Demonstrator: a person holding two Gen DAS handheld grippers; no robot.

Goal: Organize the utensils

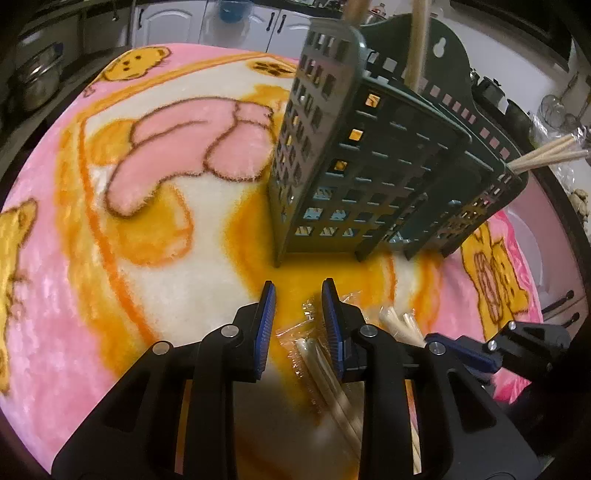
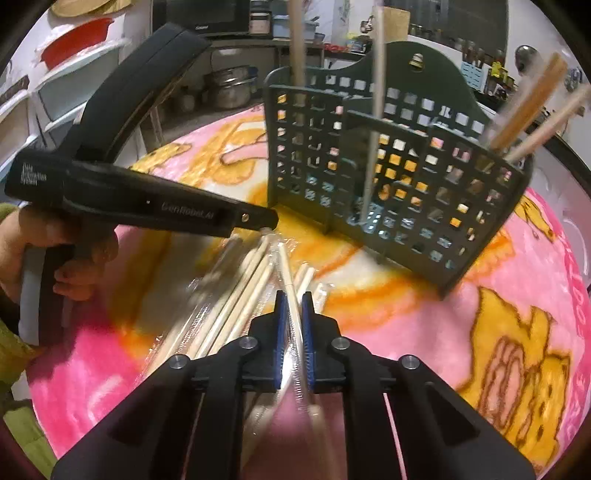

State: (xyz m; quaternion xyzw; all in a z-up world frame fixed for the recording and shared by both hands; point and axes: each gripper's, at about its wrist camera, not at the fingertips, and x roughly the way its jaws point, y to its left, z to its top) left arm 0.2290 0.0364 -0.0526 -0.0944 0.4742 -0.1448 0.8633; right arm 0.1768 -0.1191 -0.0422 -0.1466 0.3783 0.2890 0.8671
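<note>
A dark green perforated utensil caddy (image 1: 369, 155) stands on the pink and orange blanket (image 1: 110, 221), with chopsticks standing in its compartments; it also shows in the right wrist view (image 2: 399, 162). Several plastic-wrapped chopsticks (image 2: 236, 295) lie on the blanket in front of it. My right gripper (image 2: 293, 299) is shut on one wrapped chopstick pair (image 2: 288, 273), just above the pile. My left gripper (image 1: 299, 291) is open and empty, low over the wrapped chopsticks (image 1: 325, 369), in front of the caddy. The left gripper's body (image 2: 147, 206) shows at the left in the right wrist view.
The blanket covers a round table (image 2: 576, 236). Metal pots (image 2: 229, 85) and shelves stand behind it. White cabinets (image 1: 221, 22) are at the back. The right gripper's fingers (image 1: 480, 350) reach in at the lower right of the left wrist view.
</note>
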